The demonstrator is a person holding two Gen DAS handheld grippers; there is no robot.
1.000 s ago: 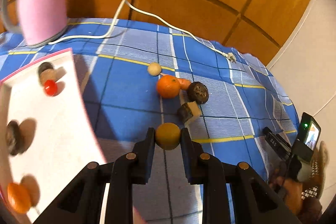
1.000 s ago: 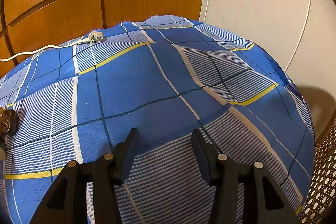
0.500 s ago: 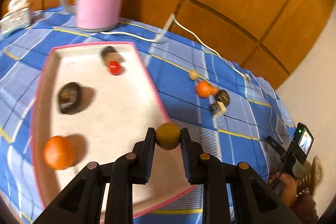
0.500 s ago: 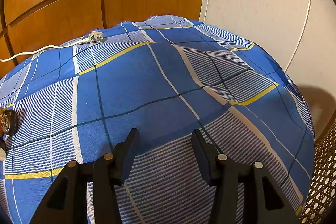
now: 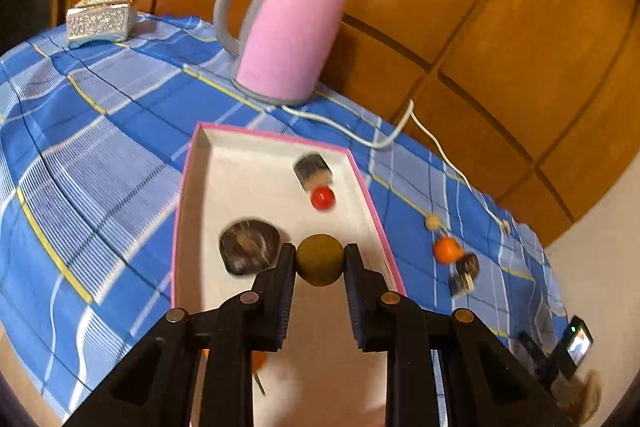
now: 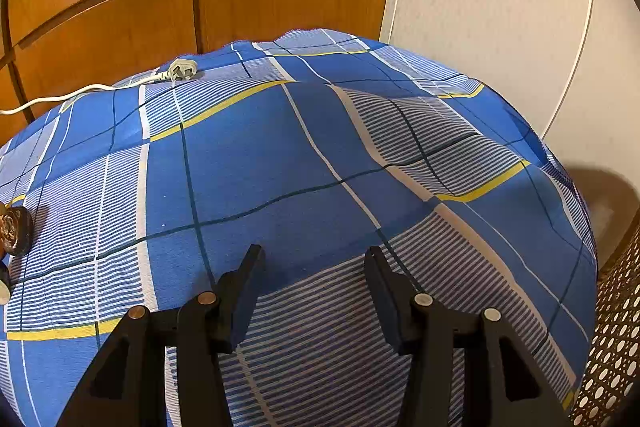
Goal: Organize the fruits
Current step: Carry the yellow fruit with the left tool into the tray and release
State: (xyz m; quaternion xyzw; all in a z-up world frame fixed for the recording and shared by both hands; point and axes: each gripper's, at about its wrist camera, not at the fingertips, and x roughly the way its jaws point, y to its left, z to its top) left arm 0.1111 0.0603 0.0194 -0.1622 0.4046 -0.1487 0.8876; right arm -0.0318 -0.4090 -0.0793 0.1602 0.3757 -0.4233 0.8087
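Observation:
My left gripper point(image 5: 320, 261) is shut on a small olive-brown round fruit point(image 5: 320, 259), held above a pink-rimmed white tray point(image 5: 256, 147). In the tray lie a dark brown fruit point(image 5: 249, 247), a red ball-shaped fruit point(image 5: 322, 198) and a dark cut piece point(image 5: 313, 171); an orange shows partly under the fingers. On the blue checked cloth to the right lie a small beige fruit point(image 5: 432, 223), an orange point(image 5: 447, 249), a dark round fruit point(image 5: 469, 264) and a dark cut piece point(image 5: 460, 283). My right gripper point(image 6: 316, 259) stands open over bare cloth, nothing between its fingers.
A pink kettle point(image 5: 288, 27) stands behind the tray, its white cord point(image 5: 416, 123) running right to a plug point(image 6: 182, 71). A tissue box point(image 5: 102, 15) sits far left. A dark fruit point(image 6: 16, 231) lies at the right wrist view's left edge. Wooden panels back the table.
My left gripper has carried the olive-brown fruit leftward from the loose fruit on the cloth to above the tray, rolling as it went. The right gripper has stayed still.

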